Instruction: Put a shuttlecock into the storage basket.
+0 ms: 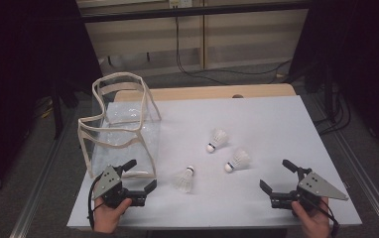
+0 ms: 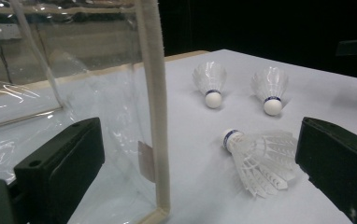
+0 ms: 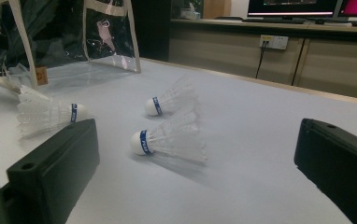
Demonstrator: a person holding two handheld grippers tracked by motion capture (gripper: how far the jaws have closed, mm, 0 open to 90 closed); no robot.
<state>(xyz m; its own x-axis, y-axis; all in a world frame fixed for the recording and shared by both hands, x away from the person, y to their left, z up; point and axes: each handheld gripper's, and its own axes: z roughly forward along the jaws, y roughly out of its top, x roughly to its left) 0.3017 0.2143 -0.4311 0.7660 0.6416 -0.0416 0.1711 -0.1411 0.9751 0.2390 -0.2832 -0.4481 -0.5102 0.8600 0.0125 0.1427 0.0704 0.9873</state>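
Note:
Three white shuttlecocks lie on the white table top [image 1: 257, 114]: one near the front [image 1: 184, 179] [image 2: 260, 160] [image 3: 46, 113], one in the middle [image 1: 218, 140] [image 2: 210, 84] [image 3: 169, 100], one to the right [image 1: 237, 161] [image 2: 271, 89] [image 3: 169, 137]. A clear plastic bag with cream trim [image 1: 119, 126] [image 2: 151, 107] [image 3: 64, 37] stands open at the left. My left gripper [image 1: 141, 175] [image 2: 200, 172] is open beside the bag's front corner, nothing between its jaws. At the front right my right gripper [image 1: 277, 174] [image 3: 197, 168] is open and empty, facing the shuttlecocks.
The table's wooden far edge [image 1: 207, 92] borders a dark floor with cables [image 1: 217, 72]. A cabinet [image 3: 279, 56] and screens [image 3: 307, 7] stand beyond the table. Bare table top lies between the two grippers and at the far right.

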